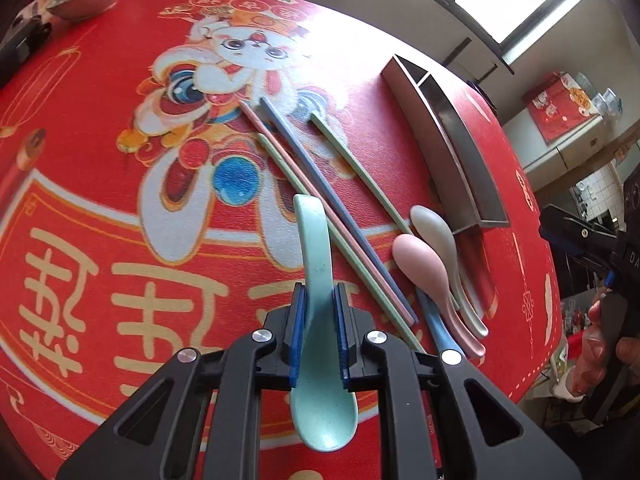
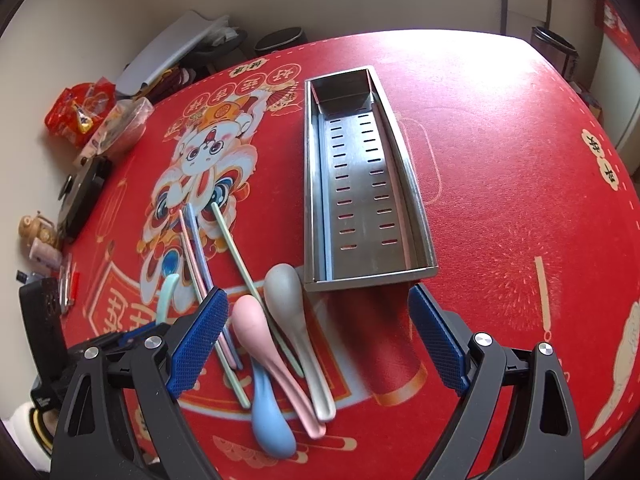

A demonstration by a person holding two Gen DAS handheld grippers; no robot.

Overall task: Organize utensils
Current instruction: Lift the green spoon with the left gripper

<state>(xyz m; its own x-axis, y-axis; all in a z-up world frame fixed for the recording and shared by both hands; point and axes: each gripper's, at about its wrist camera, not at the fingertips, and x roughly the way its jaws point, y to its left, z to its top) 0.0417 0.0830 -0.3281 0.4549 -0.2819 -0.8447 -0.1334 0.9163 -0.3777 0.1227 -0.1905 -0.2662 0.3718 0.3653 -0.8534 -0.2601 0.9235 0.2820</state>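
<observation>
red tablecloth (image 2: 500, 168) with a lion-dance cartoon, spread over the whole table. steel utensil tray (image 2: 416, 216), long, slotted floor, nothing visible inside, lying lengthwise on the cloth just beyond the right gripper. right gripper (image 2: 318, 338) tilted steeply down toward the cloth, blue pads spread wide with nothing between them, hovering above the near end of the tray and the spoon cluster. left gripper (image 1: 318, 334) likewise angled steeply downward, pads clamped on the neck of the mint-green spoon (image 1: 316, 280), handle poking forward past the fingertips, bowl hanging back toward the camera (lifted clear of the cloth, as far as can be judged). part of a hand (image 1: 600, 344) wrapped round the other gripper's grip at the right edge of the left wrist view. chopsticks (image 2: 200, 256) in pink, blue and green lying loosely side by side on the cartoon, one green chopstick (image 2: 236, 248) set a little apart nearer the tray. grey spoon (image 2: 288, 304), pink spoon (image 2: 256, 332) and blue spoon (image 2: 268, 416) bunched together near the tray's near end, handles overlapping, the blue one partly under the pink.
</observation>
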